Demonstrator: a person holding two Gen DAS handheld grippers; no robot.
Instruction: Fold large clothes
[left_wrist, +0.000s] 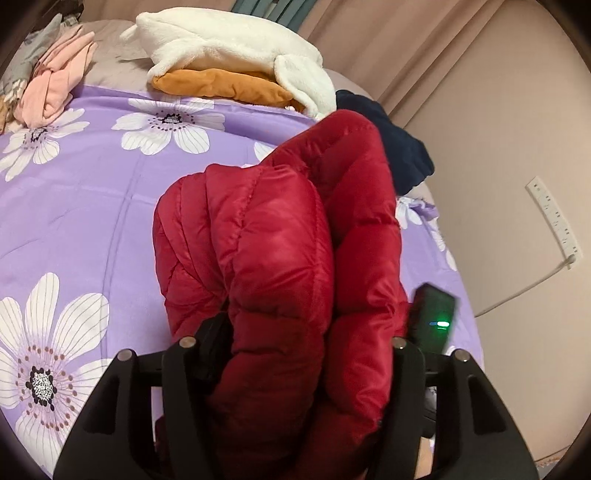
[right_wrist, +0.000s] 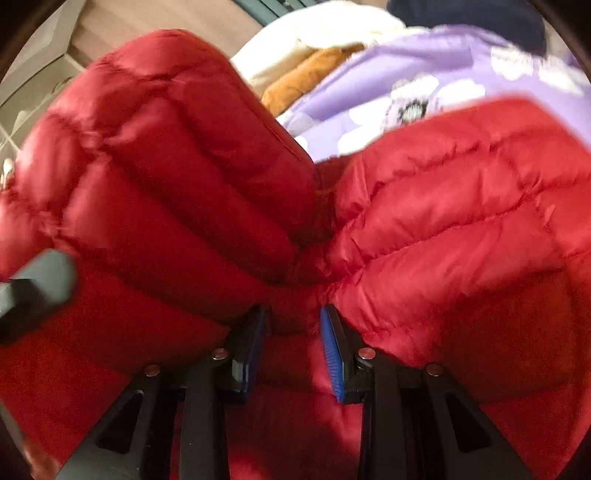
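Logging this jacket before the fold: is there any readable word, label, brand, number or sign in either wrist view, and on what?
None can be read.
Red puffer jacket: no tag or logo visible.
Left gripper: green light only, no text.
Wall power strip: markings too small.
Floral purple bedspread: pattern only.

- Beneath my claws spreads the bed (left_wrist: 92, 206), covered in a purple sheet printed with big white flowers.
- At its far end a white fleece (left_wrist: 229, 48) lies on an orange garment (left_wrist: 221, 86).
- A pink garment (left_wrist: 55, 81) sits crumpled far left.
- A navy garment (left_wrist: 399, 144) lies by the right edge.
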